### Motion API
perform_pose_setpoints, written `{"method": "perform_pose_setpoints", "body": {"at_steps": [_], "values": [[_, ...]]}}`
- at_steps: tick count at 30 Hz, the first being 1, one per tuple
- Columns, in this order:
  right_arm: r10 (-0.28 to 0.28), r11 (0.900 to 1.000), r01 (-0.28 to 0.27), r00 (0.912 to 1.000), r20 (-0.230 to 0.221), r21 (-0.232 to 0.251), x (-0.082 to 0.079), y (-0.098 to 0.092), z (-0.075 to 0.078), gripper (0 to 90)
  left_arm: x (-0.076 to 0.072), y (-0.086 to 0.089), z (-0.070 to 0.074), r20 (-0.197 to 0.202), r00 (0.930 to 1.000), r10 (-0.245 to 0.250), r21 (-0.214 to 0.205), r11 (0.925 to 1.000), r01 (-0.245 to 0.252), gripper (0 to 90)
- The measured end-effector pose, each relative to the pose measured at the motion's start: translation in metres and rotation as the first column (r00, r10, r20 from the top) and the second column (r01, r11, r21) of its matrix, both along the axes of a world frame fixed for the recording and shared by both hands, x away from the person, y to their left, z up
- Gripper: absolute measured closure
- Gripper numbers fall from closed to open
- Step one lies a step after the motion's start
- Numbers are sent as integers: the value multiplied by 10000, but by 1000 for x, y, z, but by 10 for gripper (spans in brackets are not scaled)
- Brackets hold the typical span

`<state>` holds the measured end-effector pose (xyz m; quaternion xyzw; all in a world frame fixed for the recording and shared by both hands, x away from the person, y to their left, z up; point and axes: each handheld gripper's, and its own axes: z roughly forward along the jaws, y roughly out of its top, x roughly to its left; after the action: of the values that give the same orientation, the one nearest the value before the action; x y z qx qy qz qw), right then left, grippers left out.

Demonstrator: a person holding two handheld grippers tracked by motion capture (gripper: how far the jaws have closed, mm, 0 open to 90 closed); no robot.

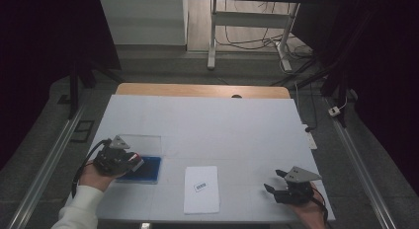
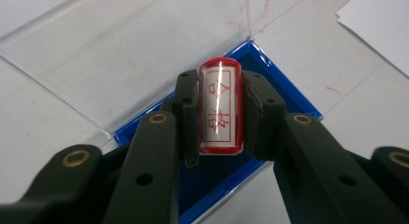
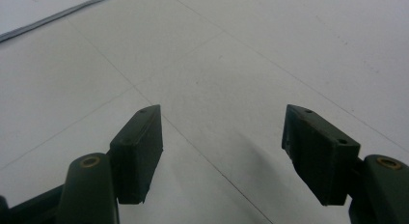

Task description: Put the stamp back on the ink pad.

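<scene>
In the left gripper view my left gripper (image 2: 220, 113) is shut on a red stamp (image 2: 220, 108) whose white face carries red characters. It hangs just over a blue ink pad tray (image 2: 289, 96) with a clear lid (image 2: 120, 55) folded open behind it. From above, the left gripper (image 1: 133, 162) is at the table's left, at the near edge of the blue tray (image 1: 148, 170). A white sheet of paper (image 1: 201, 189) with a small printed label lies at the front middle. My right gripper (image 1: 272, 182) rests at the front right, its jaws open (image 3: 222, 151) over bare table.
The white table top (image 1: 222, 125) has a wooden strip along its far edge. A corner of the paper (image 3: 43, 11) lies far off in the right gripper view. Beyond the table stand a desk frame and cables (image 1: 257, 41) on the floor.
</scene>
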<state>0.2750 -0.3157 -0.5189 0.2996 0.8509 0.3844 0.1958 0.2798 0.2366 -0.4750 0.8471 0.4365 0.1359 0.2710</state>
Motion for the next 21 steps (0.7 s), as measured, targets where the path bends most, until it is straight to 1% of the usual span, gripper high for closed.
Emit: {"method": "perform_pose_setpoints", "body": {"at_steps": [2, 10, 12, 18, 21], "values": [[-16, 10000, 16, 10000, -31, -20, 0, 0, 0, 304, 1, -2, -3, -53, 10000, -37, 172, 9998, 38, 696], [-34, 10000, 34, 10000, -34, 13, 0, 0, 0, 303, 3, -8, -11, -239, 9996, -170, 353, 9992, 178, 696], [-1, 10000, 1, 10000, -28, -41, 0, 0, 0, 303, 3, -10, -12, -207, 9996, -170, 404, 9990, 178, 695], [-24, 10000, 25, 10000, -48, 13, 0, 0, 0, 304, 3, -11, -12, -157, 9998, -149, 508, 9986, 157, 691], [-11, 10000, 11, 10000, -14, -76, 0, 0, 0, 303, 2, -11, -12, -137, 9997, -203, 453, 9988, 209, 678]]}}
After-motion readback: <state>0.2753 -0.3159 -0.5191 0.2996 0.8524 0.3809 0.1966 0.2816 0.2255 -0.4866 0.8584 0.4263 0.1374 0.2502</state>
